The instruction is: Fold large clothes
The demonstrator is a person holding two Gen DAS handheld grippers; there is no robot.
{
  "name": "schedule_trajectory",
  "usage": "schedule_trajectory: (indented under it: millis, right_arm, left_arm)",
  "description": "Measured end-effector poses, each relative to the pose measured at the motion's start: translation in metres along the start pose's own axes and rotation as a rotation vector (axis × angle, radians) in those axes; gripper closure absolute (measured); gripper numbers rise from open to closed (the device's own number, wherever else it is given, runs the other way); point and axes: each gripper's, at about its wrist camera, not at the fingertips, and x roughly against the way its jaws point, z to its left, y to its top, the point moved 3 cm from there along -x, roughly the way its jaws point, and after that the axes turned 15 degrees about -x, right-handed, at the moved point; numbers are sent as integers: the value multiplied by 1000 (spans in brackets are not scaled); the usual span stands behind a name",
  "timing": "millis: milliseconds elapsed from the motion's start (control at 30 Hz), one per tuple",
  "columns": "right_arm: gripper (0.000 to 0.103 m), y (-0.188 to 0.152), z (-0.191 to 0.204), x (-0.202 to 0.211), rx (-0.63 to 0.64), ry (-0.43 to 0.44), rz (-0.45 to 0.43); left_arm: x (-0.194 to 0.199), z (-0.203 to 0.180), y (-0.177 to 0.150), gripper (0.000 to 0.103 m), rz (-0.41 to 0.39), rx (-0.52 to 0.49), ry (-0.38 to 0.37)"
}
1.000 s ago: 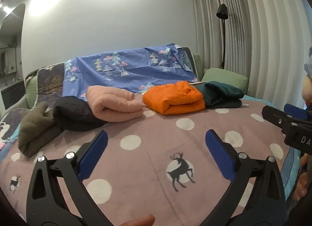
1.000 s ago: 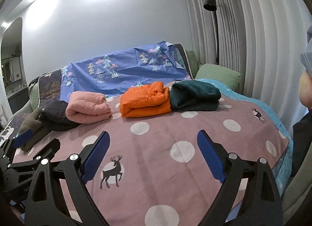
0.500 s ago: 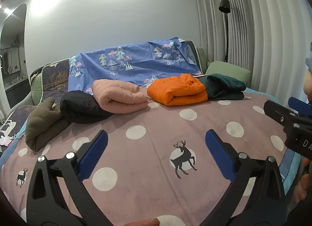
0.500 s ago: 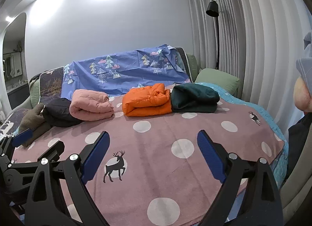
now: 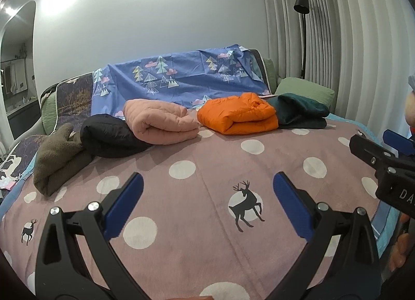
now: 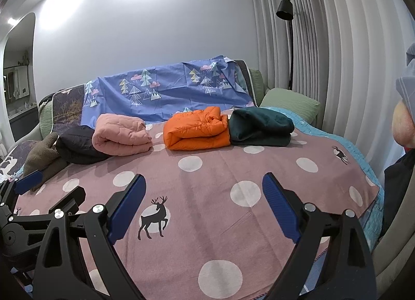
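Several folded garments lie in a row at the far side of the bed: a brown fleece point(image 5: 55, 157), a black jacket point(image 5: 109, 135), a pink quilted one point(image 5: 158, 123), an orange puffer point(image 5: 240, 113) and a dark green one point(image 5: 301, 112). The same row shows in the right wrist view, with the orange puffer point(image 6: 198, 129) near the middle. My left gripper point(image 5: 207, 191) is open and empty above the near part of the mauve dotted bedspread point(image 5: 207, 248). My right gripper point(image 6: 203, 191) is open and empty too, well short of the clothes.
A blue tree-print sheet point(image 5: 181, 79) drapes the headboard. A green pillow point(image 5: 306, 90) sits at the back right. A black floor lamp point(image 5: 302, 7) stands by the grey curtains point(image 5: 350, 41). A person's sleeve and hand point(image 6: 404, 123) show at the right edge.
Both grippers have drawn back and risen a little, so more of the bedspread shows in front of the clothes. Their jaws stay open. The garments have not moved.
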Motion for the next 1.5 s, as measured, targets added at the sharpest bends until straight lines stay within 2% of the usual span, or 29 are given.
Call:
schedule_trajectory:
  millis: [1500]
  right_arm:
    - [12,-3,-4,-4,3,-21,16]
  left_arm:
    - [-7,-4,-8,2,33,-35,-14]
